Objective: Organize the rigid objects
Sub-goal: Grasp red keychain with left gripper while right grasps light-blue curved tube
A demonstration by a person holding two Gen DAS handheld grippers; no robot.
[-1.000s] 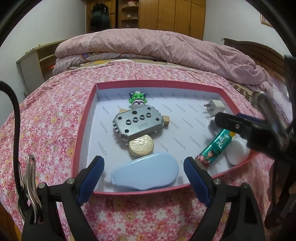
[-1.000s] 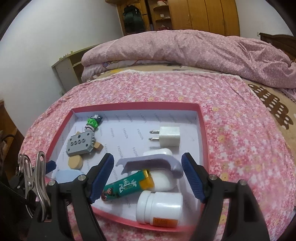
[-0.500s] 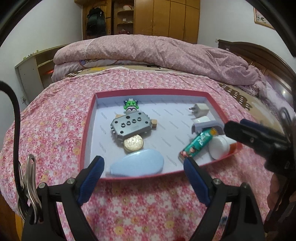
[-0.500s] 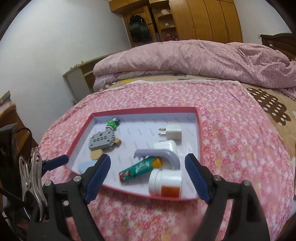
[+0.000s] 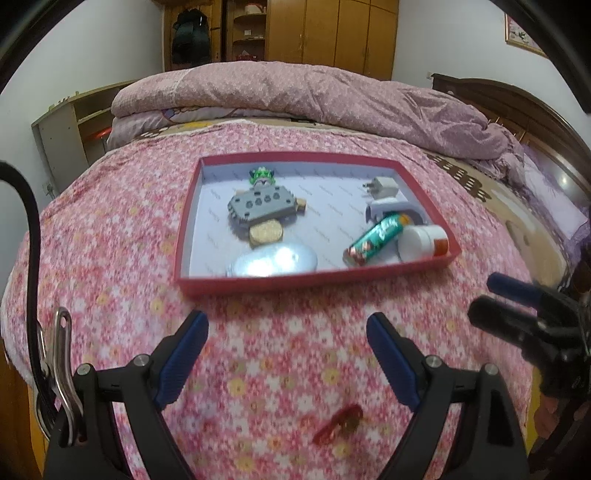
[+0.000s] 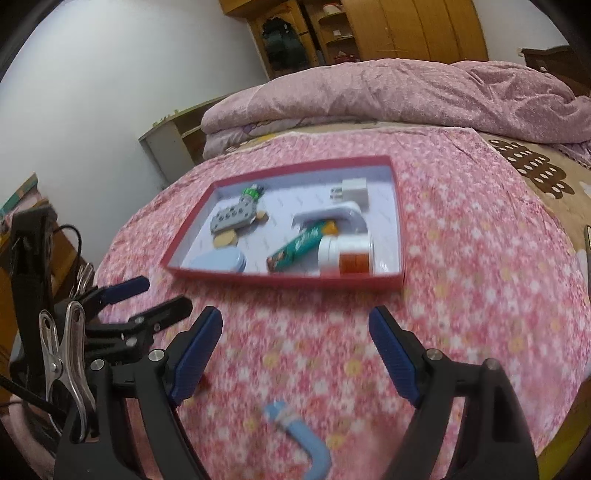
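Note:
A red-rimmed tray [image 5: 314,282] [image 6: 280,280] sits on the flowered bedspread. It holds a grey block [image 5: 262,205], a green toy [image 5: 261,176], a gold disc [image 5: 266,232], a pale blue oval case [image 5: 273,262], a green tube [image 5: 375,240], a white bottle [image 5: 421,242] and a white plug [image 5: 382,186]. My left gripper [image 5: 288,356] is open and empty, well in front of the tray. My right gripper [image 6: 295,350] is open and empty too. A small red piece [image 5: 338,428] lies near the left gripper. A light blue bent piece [image 6: 301,439] lies below the right gripper.
A folded pink quilt [image 5: 314,96] lies at the back of the bed. A wooden wardrobe [image 5: 332,33] and a low shelf [image 5: 70,125] stand behind. The bed's front edge is close to both grippers.
Both grippers have pulled back from the tray toward the bed's front edge. The tray now looks smaller and farther. The red piece and blue bent piece have come into view.

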